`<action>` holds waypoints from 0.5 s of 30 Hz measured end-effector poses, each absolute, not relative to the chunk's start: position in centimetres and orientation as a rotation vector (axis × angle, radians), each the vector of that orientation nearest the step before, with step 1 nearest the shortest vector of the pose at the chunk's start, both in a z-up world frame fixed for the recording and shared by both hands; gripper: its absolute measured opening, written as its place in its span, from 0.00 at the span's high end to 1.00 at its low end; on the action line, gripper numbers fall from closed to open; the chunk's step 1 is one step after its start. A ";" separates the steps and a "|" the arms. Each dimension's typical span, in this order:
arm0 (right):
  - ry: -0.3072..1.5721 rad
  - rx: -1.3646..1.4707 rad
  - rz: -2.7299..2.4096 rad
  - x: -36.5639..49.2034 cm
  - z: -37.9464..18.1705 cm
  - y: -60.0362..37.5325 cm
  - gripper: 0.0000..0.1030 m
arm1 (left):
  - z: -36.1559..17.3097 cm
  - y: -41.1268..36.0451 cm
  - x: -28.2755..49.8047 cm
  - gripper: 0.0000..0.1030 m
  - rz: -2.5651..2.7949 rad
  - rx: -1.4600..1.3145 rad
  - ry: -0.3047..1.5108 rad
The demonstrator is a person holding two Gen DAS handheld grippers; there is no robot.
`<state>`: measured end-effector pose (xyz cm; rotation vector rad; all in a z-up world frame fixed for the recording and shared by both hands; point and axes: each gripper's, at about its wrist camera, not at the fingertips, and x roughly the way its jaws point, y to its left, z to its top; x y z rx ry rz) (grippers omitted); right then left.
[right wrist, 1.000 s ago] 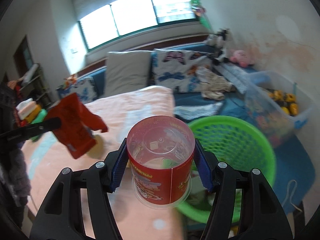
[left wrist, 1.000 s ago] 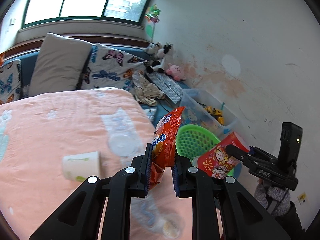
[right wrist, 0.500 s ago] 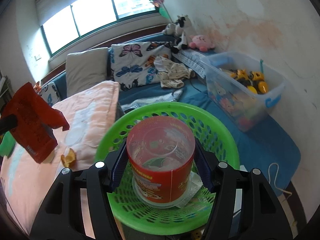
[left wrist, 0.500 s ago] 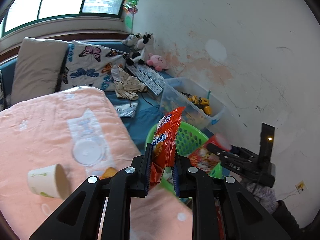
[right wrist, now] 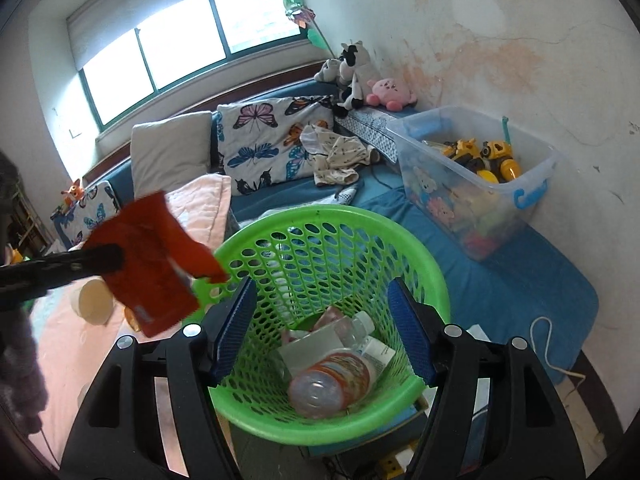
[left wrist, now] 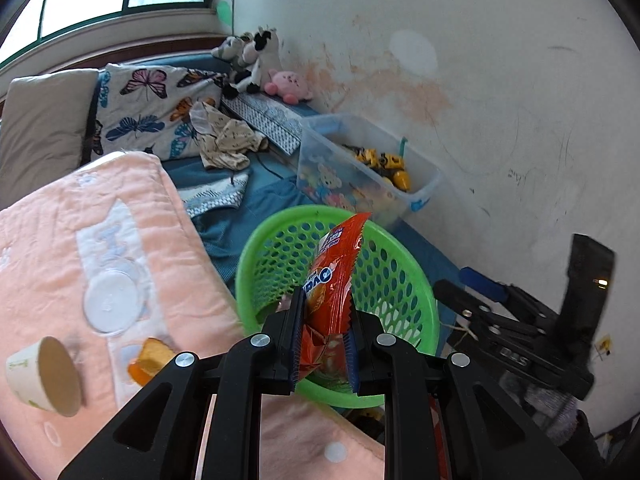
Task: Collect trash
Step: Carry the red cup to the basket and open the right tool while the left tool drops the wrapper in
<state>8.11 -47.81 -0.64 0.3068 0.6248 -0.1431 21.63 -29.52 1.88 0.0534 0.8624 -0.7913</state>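
My left gripper (left wrist: 322, 320) is shut on an orange snack wrapper (left wrist: 334, 276), held upright over the near rim of the green mesh basket (left wrist: 256, 248). In the right wrist view the wrapper (right wrist: 152, 272) hangs from the left gripper (right wrist: 100, 260) just left of the basket (right wrist: 424, 256). My right gripper (right wrist: 324, 320) hovers above the basket mouth; its jaws are opening and nothing is between them. The red printed cup (right wrist: 332, 380) lies on its side at the basket's bottom among a bottle and papers. A paper cup (left wrist: 44, 376) lies tipped on the pink blanket (left wrist: 80, 216).
A clear plastic lid (left wrist: 110, 302) and an orange scrap (left wrist: 148, 362) rest on the blanket. A clear toy bin (right wrist: 480, 184) stands on the blue mat by the wall, right of the basket. Pillows, clothes and plush toys lie farther back.
The right gripper moved over the basket, opened and let go of the red cup, which now lies inside. The left gripper carried the wrapper from above the blanket to the basket's rim.
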 end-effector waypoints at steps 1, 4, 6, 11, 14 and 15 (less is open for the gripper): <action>0.620 0.311 -0.139 7.7 -0.6 -47.8 0.34 | 1.6 -29.9 21.6 0.83 -0.795 0.059 0.868; 0.611 0.314 -0.131 7.0 -0.5 -47.7 0.34 | 0.9 -30.7 21.7 0.83 -0.798 0.068 0.887; 0.606 0.322 -0.123 6.7 -0.5 -47.7 0.34 | 0.6 -31.1 21.7 0.82 -0.804 0.069 0.898; 0.596 0.331 -0.111 6.0 -0.5 -47.3 0.34 | 0.0 -31.5 21.5 0.62 -0.810 0.084 0.915; 0.597 0.337 -0.108 5.8 -0.5 -47.1 0.34 | 0.1 -31.0 21.1 0.52 -0.807 0.091 0.898; 0.597 0.339 -0.107 5.7 -0.6 -46.9 0.34 | 0.2 -30.8 20.9 0.52 -0.807 0.094 0.896</action>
